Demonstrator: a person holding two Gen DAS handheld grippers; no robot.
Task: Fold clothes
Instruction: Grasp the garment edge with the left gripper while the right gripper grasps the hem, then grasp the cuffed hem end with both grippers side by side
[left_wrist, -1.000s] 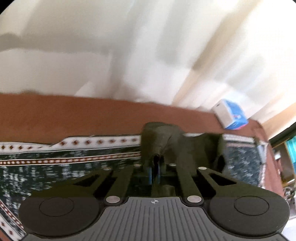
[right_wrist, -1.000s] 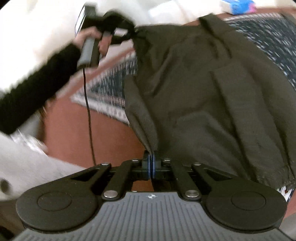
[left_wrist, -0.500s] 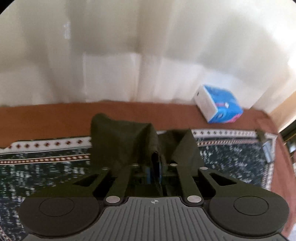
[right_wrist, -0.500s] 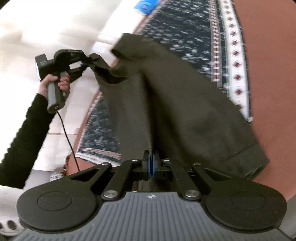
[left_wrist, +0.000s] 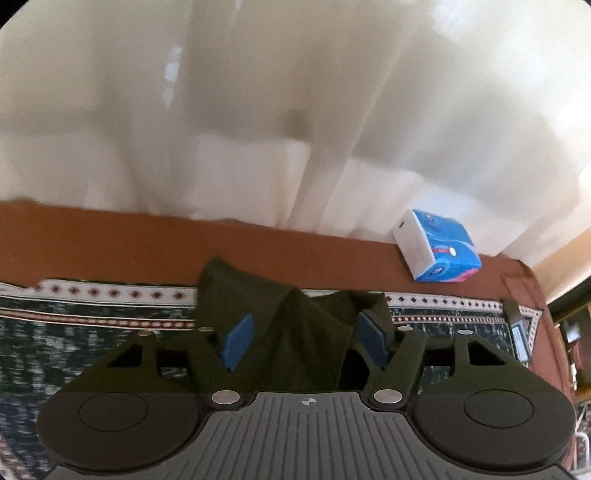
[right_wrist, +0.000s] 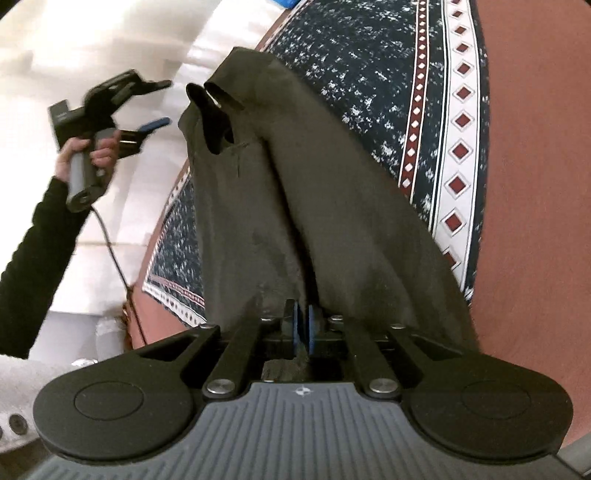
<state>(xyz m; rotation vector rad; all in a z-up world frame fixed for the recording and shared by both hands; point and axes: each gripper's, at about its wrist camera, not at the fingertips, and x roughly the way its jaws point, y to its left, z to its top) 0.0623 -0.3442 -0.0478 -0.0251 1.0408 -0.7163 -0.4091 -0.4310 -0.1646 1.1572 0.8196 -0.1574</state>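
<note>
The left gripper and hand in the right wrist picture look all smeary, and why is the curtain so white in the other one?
Right wrist view: the left gripper and hand are motion-blurred, while the dark garment looks sharp. Left wrist view: bright light through the curtain washes it out; the rug is blurred, and the fisheye lens curves its straight border.

Bright daylight glows through the white curtain (left_wrist: 295, 110), washing it out; both fisheye views bend at dark corners, and the hand (right_wrist: 88, 155) blurs.
</note>
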